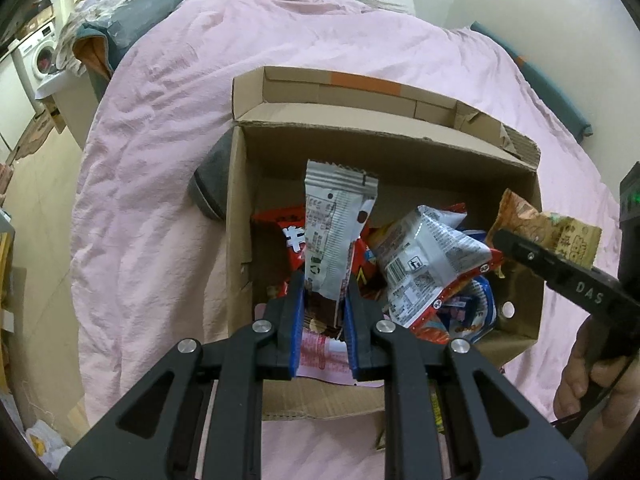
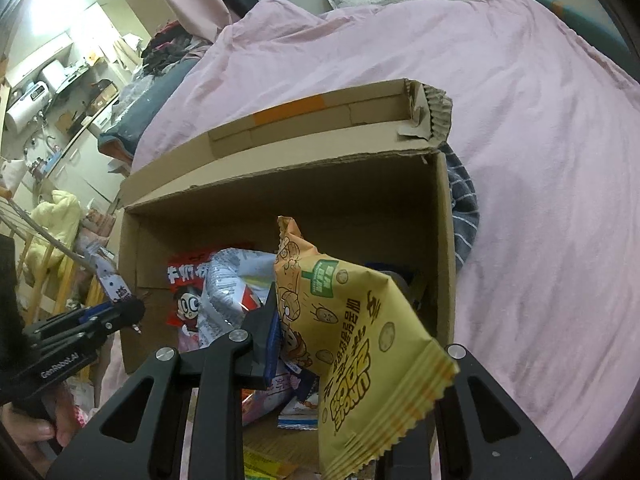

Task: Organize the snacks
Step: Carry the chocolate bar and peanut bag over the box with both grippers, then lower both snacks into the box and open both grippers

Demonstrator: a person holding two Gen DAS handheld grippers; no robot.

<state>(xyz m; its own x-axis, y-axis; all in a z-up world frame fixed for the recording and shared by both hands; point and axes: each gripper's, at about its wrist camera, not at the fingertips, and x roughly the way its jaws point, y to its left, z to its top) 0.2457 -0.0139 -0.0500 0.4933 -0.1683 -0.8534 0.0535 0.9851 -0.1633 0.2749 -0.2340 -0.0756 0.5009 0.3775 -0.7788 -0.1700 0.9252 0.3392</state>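
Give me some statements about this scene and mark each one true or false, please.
1. The left gripper is shut on a grey snack packet. True.
2. The right gripper is empty. False: it is shut on a yellow snack bag.
3. The cardboard box stands on a pink blanket. True.
4. The box has nothing inside. False: several snack packets lie in it, among them a red packet.
5. Both held packets are over the open box. True.
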